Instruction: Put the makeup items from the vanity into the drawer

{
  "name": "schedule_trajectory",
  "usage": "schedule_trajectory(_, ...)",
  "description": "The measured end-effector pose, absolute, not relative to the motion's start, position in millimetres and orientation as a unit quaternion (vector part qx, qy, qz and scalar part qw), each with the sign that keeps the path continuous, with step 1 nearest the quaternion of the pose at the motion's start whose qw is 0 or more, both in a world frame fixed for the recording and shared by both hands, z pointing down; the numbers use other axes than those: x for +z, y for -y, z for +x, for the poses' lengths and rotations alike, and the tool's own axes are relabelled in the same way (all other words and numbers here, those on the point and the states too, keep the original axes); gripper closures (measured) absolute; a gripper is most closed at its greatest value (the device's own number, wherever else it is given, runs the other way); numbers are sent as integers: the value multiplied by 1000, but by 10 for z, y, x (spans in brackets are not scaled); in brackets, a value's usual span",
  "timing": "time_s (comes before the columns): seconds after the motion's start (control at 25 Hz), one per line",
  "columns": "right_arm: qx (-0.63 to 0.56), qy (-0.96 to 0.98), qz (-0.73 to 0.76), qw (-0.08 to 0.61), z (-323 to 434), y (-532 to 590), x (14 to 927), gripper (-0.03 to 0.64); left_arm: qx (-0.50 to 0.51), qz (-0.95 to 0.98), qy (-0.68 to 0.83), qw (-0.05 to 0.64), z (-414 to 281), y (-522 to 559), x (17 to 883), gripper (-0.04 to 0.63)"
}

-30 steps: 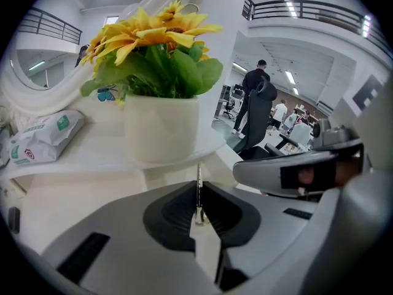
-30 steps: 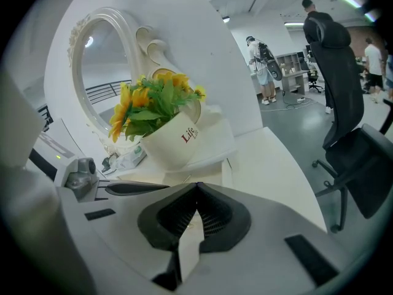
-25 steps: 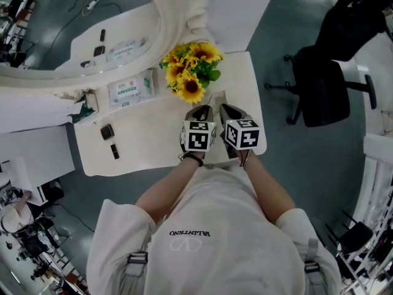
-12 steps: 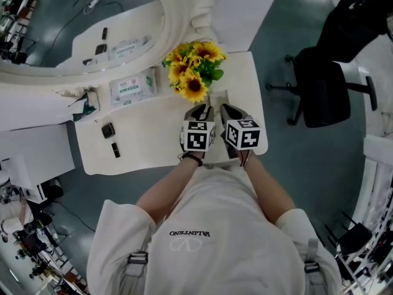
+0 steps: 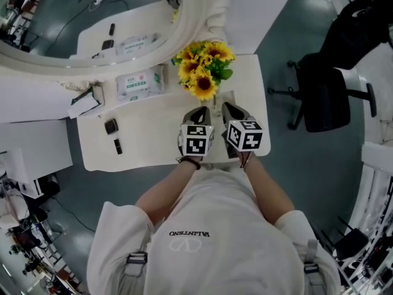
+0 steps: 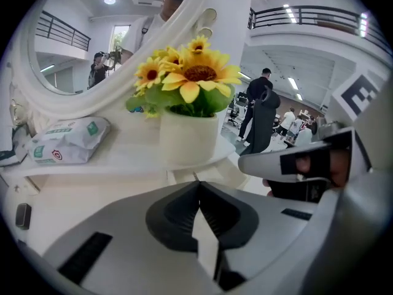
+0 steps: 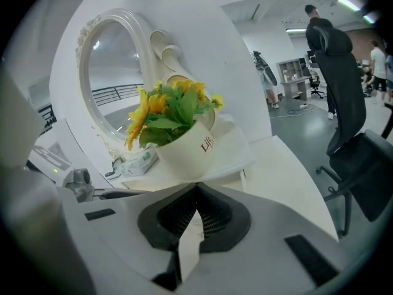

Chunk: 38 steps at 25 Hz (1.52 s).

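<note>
Both grippers sit side by side over the near right part of the white vanity table (image 5: 159,134), close in front of the person's body, each pointing down and away toward the potted sunflowers (image 5: 202,72). The left gripper (image 5: 204,110) has just been closing its jaws; in the left gripper view they are clenched tip to tip with nothing between them, aimed at the foot of the white pot. The right gripper (image 5: 226,107) is just beside it, and in the right gripper view its jaws are likewise pressed together at the tips and empty, with the pot straight ahead and red lettering on its side. The makeup items lie well apart from both grippers, on the left part of the table: a small dark square compact (image 5: 111,126) and, just nearer the table's front edge, a slim dark stick (image 5: 118,146). Neither is touched. The compact also shows at the far left edge of the left gripper view. Behind them, against the base of the oval mirror (image 5: 92,17), lies a white and green packet of wipes (image 5: 141,83), to the left of the flowers. A black office chair (image 5: 325,97) stands on the grey floor to the right of the table.
</note>
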State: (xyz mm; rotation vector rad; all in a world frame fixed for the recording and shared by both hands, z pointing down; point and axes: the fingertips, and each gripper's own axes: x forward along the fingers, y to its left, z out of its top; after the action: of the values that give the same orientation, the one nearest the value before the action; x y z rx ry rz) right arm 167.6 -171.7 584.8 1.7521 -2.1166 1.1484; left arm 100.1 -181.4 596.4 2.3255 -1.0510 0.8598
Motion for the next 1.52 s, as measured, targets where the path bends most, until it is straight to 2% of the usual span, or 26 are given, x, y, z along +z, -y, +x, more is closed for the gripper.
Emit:
schedule_trajectory(0.28,361,710,600,76,1636,1736,5681,604,270,851,403,198,603,1934,5603,592)
schedule_trajectory(0.48,337,717,606,67,1633,1768,5440,605,225,879,395,146,409,2022,5057,592)
schedule_trajectory(0.68,276,746,603,58,1556,1834,4949,606,167,890,416,87,179,2116,4545,592)
schedule_trajectory(0.84,191,757,622,56,1603,1880,4400,606,129,890,433,69,-13,2143,4250,592)
schedule_trajectory(1.12,117,748,653,-36,1898,1850,3481,606,44,883,468,9,-448,2212,3474,592)
schedule_trajectory(1.36,44,766,641,-37,1889,1719,3014,606,-28,861,500,-88,-918,2185,2691,592)
schedule_trajectory(1.52,4,765,643,-45,2000,1588,2800,606,-57,849,514,-106,-1112,2144,2471,592)
